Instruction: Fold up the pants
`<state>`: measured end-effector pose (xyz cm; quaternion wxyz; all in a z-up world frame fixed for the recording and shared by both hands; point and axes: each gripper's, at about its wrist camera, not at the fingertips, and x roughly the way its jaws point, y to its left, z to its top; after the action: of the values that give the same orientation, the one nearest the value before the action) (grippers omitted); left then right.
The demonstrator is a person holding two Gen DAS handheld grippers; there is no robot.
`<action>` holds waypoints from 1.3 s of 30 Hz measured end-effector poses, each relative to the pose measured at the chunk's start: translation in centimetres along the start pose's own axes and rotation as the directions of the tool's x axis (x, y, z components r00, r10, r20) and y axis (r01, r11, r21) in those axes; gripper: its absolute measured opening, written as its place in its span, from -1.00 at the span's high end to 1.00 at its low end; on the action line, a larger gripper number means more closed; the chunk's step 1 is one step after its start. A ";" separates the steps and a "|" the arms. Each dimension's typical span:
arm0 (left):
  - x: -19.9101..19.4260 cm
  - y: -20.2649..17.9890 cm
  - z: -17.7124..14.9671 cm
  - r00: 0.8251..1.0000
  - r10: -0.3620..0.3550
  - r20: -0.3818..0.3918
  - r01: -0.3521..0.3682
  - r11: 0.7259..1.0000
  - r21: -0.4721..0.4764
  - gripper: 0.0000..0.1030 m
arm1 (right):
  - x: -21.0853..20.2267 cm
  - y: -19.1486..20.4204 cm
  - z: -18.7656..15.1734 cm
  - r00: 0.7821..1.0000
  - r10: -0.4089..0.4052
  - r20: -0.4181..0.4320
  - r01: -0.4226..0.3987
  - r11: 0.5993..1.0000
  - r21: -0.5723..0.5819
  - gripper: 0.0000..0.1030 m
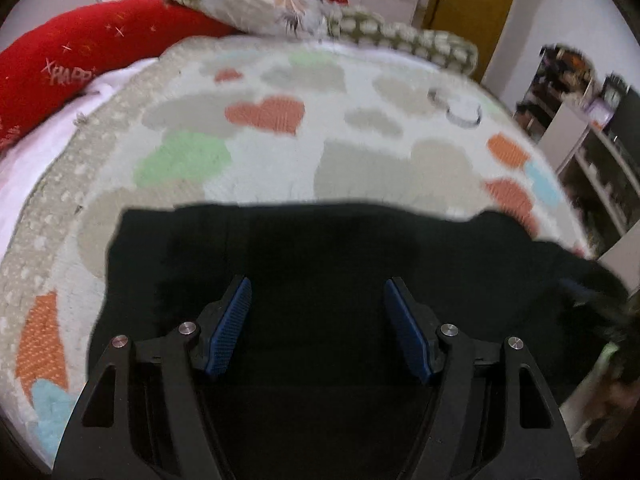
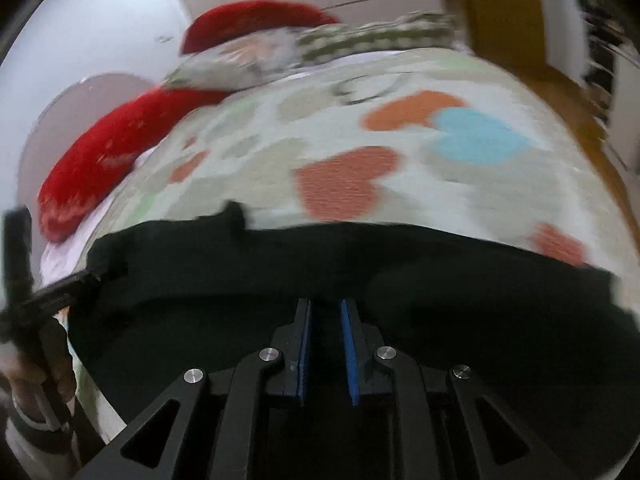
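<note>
Across the near edge of the bed [image 1: 360,148]: black pants [image 1: 320,256], spread flat on a heart-print blanket. Left gripper [image 1: 318,292]: spread wide above the cloth, holding nothing. Right gripper [image 2: 325,312]: narrow gap, grip unclear. Advice: pinch matching edges, lift evenly, align seams.
</note>
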<state>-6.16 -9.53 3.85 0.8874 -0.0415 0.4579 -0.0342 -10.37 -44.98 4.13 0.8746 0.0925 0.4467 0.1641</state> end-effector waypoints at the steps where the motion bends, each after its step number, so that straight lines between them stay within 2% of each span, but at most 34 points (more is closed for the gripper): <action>1: 0.1 0.0 -0.1 1.000 0.002 0.006 -0.002 1.000 -0.002 -0.34 | -1.2 -1.4 -0.4 1.000 0.003 0.008 -0.003 0.999 0.034 0.73; 3: -0.1 0.1 0.0 1.000 -0.005 0.012 0.005 1.000 -0.019 -0.34 | -3.9 -3.2 -1.1 0.999 -0.030 0.025 0.028 0.996 0.084 0.73; 6: -0.8 0.1 0.3 0.999 -0.031 0.022 0.032 0.999 -0.041 -0.34 | -8.8 -6.0 -2.6 0.987 -0.117 0.108 0.099 0.981 0.166 0.72; 8: -1.1 -0.2 0.4 0.999 -0.041 0.030 0.042 0.998 -0.038 -0.34 | -12.0 -8.4 -4.1 0.973 -0.174 0.152 0.132 0.959 0.251 0.60; 10: -0.9 -0.7 0.5 0.999 -0.040 0.026 0.040 0.999 -0.026 -0.34 | -13.0 -10.0 -5.0 0.959 -0.244 0.142 0.192 0.933 0.306 -0.01; 11: -0.7 -0.9 0.4 0.999 -0.041 0.019 0.041 0.999 -0.025 -0.34 | -13.1 -10.6 -5.3 0.956 -0.261 0.133 0.208 0.924 0.320 -0.05; 13: -0.1 -1.2 0.2 0.999 -0.045 -0.005 0.045 0.998 -0.035 -0.34 | -12.6 -11.4 -5.3 0.964 -0.240 0.116 0.187 0.919 0.347 -0.05; 15: -0.2 -1.3 -0.1 0.999 -0.038 -0.004 0.038 0.999 -0.032 -0.34 | -12.2 -11.6 -4.9 0.972 -0.184 0.145 0.121 0.925 0.360 -0.05; 17: -0.3 -1.5 -0.2 0.999 -0.034 -0.005 0.034 0.999 -0.018 -0.34 | -11.4 -11.3 -3.9 0.975 -0.155 0.160 0.096 0.940 0.328 -0.05; 18: -0.4 -1.5 -0.2 0.999 -0.035 -0.007 0.035 0.999 -0.017 -0.34 | -10.7 -11.1 -3.2 0.977 -0.139 0.161 0.085 0.950 0.300 0.09; 19: -0.4 -1.5 -0.3 0.999 -0.034 -0.004 0.033 0.999 -0.023 -0.34 | -10.1 -10.8 -2.4 0.979 -0.133 0.153 0.085 0.955 0.283 0.43; 21: -0.6 -1.3 -0.3 1.000 -0.031 -0.005 0.030 0.999 -0.036 -0.34 | -10.0 -9.5 -1.5 0.979 -0.128 0.159 0.089 0.968 0.235 0.56; 24: -0.7 -0.8 -0.3 1.000 -0.029 -0.002 0.029 0.999 -0.046 -0.34 | -12.4 -6.9 -1.4 0.953 -0.162 0.255 0.136 0.984 0.118 0.56; 25: -0.5 -0.6 -0.3 1.000 -0.031 -0.005 0.030 0.998 -0.048 -0.34 | -12.4 -6.7 -1.7 0.954 -0.184 0.238 0.166 0.982 0.096 0.56; 26: -0.4 -0.6 -0.3 0.999 -0.032 -0.008 0.032 0.998 -0.051 -0.34 | -11.6 -6.9 -2.1 0.958 -0.221 0.183 0.208 0.974 0.085 0.56; 28: -0.3 -0.6 -0.4 1.000 -0.030 -0.006 0.030 0.998 -0.046 -0.34 | -9.5 -8.4 -3.4 0.961 -0.273 0.035 0.270 0.960 0.079 0.52; 29: -0.3 -0.7 -0.4 1.000 -0.026 -0.004 0.026 0.999 -0.034 -0.34 | -9.3 -9.2 -3.8 0.966 -0.258 0.011 0.255 0.961 0.104 0.46; 31: -0.4 -0.7 -0.4 1.000 -0.022 -0.006 0.022 1.000 -0.019 -0.34 | -10.4 -10.6 -4.4 0.974 -0.226 0.034 0.215 0.958 0.190 -0.02; 35: -0.3 -0.6 -0.4 0.999 -0.033 -0.004 0.033 0.999 -0.035 -0.34 | -13.4 -12.1 -3.6 0.956 -0.256 0.147 0.205 0.934 0.292 -0.07; 39: -0.1 -0.8 -0.6 1.000 -0.018 -0.006 0.018 1.000 -0.021 -0.34 | -12.1 -11.7 -1.0 0.973 -0.178 0.148 0.137 0.957 0.254 -0.07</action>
<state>-6.74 -10.31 3.71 0.8852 -0.0549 0.4604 -0.0377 -15.41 -60.32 8.99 0.9020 0.1760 0.3932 0.0295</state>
